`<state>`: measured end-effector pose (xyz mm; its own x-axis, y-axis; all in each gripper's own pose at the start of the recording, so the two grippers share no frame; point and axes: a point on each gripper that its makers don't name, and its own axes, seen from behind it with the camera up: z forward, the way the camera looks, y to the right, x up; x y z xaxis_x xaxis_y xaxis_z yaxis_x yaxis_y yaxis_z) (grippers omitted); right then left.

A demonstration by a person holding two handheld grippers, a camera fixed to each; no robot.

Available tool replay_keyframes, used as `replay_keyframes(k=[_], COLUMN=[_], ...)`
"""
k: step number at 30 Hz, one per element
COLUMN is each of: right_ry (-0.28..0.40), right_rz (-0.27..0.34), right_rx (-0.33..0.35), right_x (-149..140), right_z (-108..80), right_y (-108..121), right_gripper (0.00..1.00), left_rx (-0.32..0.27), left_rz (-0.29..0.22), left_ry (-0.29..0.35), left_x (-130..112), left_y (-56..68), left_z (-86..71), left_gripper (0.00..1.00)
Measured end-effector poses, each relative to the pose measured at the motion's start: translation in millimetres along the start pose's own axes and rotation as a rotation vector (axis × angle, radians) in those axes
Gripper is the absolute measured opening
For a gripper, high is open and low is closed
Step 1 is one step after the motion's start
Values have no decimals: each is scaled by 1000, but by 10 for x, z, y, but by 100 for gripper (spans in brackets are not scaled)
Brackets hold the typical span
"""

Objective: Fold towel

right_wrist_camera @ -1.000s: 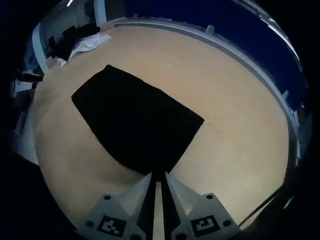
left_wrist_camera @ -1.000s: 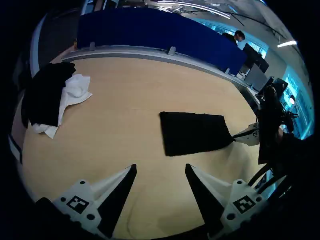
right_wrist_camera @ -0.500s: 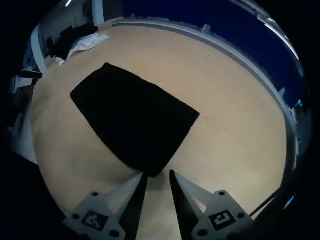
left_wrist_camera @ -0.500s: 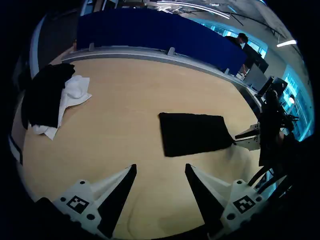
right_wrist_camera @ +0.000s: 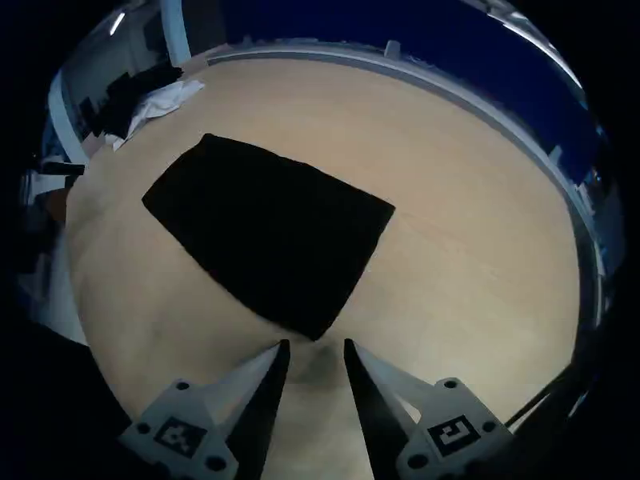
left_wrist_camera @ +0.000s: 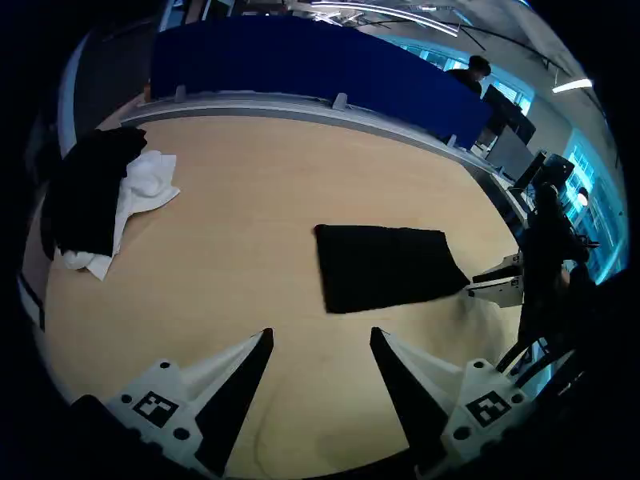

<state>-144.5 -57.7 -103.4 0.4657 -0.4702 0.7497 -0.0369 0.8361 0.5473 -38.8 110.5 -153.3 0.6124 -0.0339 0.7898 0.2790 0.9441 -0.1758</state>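
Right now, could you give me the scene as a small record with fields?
towel: black towel lies flat on the table
left gripper: open, holding nothing, away from the towel
right gripper: open, at a towel corner, not clamping it
other items: cloth pile, black and white, apart from the towel

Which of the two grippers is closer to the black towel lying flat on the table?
Right. The right gripper sits open just off the black towel's near corner. The left gripper, also open, is farther away, with a stretch of bare table between it and the towel.
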Motion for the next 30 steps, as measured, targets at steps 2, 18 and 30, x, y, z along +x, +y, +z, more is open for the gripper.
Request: replay_keyframes(k=[2,18,30], right_ry=[3,11,29], right_rz=[13,85,61], right_rx=[7,29,30], right_x=[13,66,127], right_z=[14,89,88], right_y=[-23,-90,-99], right_gripper=[54,25,7], left_rx=[0,2,2], left_rz=[1,-1,1], left_ry=[0,-2,-2], left_x=[4,-4,5], left_y=[1,-48,-60], left_z=[1,42,47], left_gripper=[90,90,90])
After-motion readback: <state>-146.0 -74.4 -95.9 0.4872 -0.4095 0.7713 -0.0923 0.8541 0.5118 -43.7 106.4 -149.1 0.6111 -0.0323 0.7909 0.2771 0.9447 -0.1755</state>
